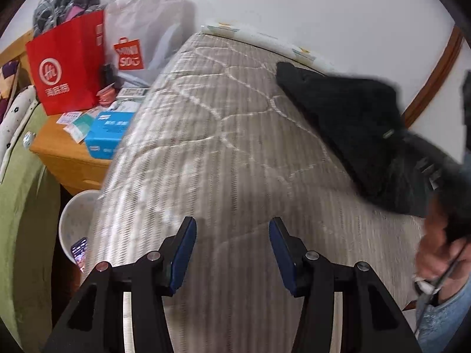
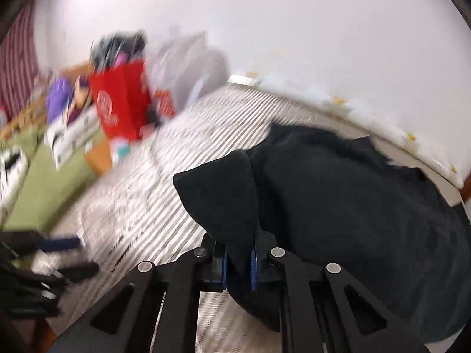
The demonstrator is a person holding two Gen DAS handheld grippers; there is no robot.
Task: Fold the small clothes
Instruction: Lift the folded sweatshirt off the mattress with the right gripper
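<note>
While the right tool (image 2: 238,260) pinches the black garment's (image 2: 338,194) corner to lift a fold, the left tool (image 1: 232,253) hangs half-open and empty over the bed (image 1: 223,158).

Off to my left a red paper bag (image 1: 66,67) stands on a wooden bedside cabinet (image 1: 63,158), stuffed with dark checked cloth (image 1: 66,3). A white plastic bag (image 1: 144,29) with a red logo leans just beside it against the pale wall (image 1: 309,3). A blue box (image 1: 107,135) and loose packets (image 1: 78,123) lie in front. Below sits a white bowl (image 1: 75,220) holding a phone (image 1: 79,250), near a green cushion (image 1: 26,220).
</note>
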